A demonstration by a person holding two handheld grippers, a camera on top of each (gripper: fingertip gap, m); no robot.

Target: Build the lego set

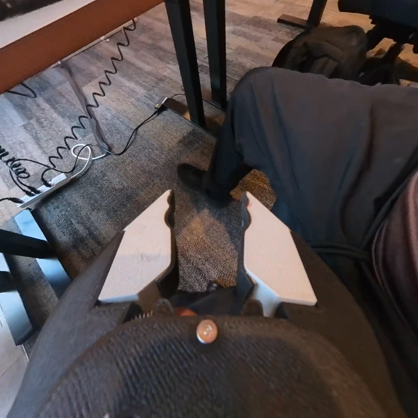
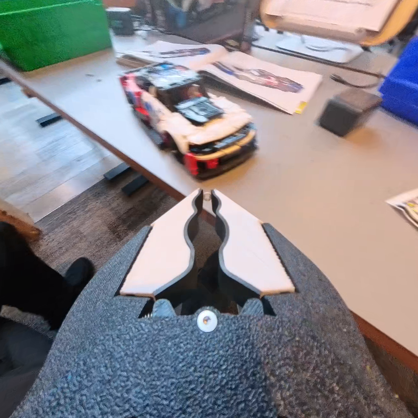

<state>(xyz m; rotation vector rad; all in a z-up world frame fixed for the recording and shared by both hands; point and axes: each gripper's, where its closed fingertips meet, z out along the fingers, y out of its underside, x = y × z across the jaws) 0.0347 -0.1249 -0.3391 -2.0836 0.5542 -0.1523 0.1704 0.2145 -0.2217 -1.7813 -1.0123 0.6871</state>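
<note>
A white, black and red lego car [image 2: 187, 117] stands on the grey table [image 2: 305, 185], near its left edge, nose towards me. My right gripper [image 2: 207, 195] hovers at the table's near edge, a short way in front of the car. It is shut on a small pale round lego piece [image 2: 207, 196] held at its tips. An open instruction booklet [image 2: 260, 79] lies behind the car. My left gripper [image 1: 207, 196] is open and empty, held low and pointing at the carpet below the table. The car does not show in the left wrist view.
A green box [image 2: 52, 34] stands at the back left, a blue bin [image 2: 402, 90] at the right, a small black box [image 2: 348, 110] beside it. A printed sheet [image 2: 404, 205] lies at the right edge. Below are a person's leg [image 1: 316, 147], black table legs [image 1: 187, 61] and a power strip [image 1: 45, 187] with cables.
</note>
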